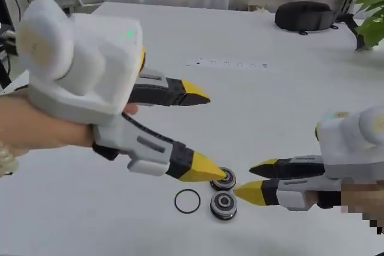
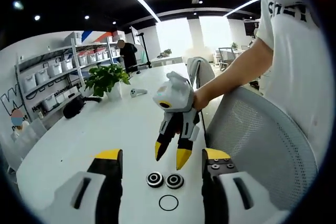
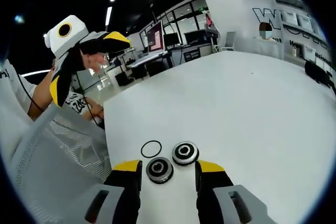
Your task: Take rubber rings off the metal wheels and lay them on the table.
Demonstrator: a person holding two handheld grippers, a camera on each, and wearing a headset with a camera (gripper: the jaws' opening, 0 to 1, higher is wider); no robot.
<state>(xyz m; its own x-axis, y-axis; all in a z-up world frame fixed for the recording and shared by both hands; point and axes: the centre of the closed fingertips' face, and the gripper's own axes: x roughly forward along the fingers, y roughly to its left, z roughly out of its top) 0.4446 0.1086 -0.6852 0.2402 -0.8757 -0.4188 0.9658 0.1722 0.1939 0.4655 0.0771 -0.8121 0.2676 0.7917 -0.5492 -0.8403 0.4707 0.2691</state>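
The left gripper (image 1: 216, 138) hovered, jaws spread wide and empty; right gripper (image 1: 245, 178) jaws parted, gripping nothing, tips beside two metal wheels (image 1: 223, 204); one rubber ring (image 1: 187, 201) lay loose on the surface (image 1: 270, 106).

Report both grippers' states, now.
Left gripper: open, holding nothing.
Right gripper: open, with a metal wheel between its jaw tips, not clamped.

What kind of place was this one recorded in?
Probably an office or lab workroom: a large white table, shelves holding bins, a monitor across the room, and a mesh chair.
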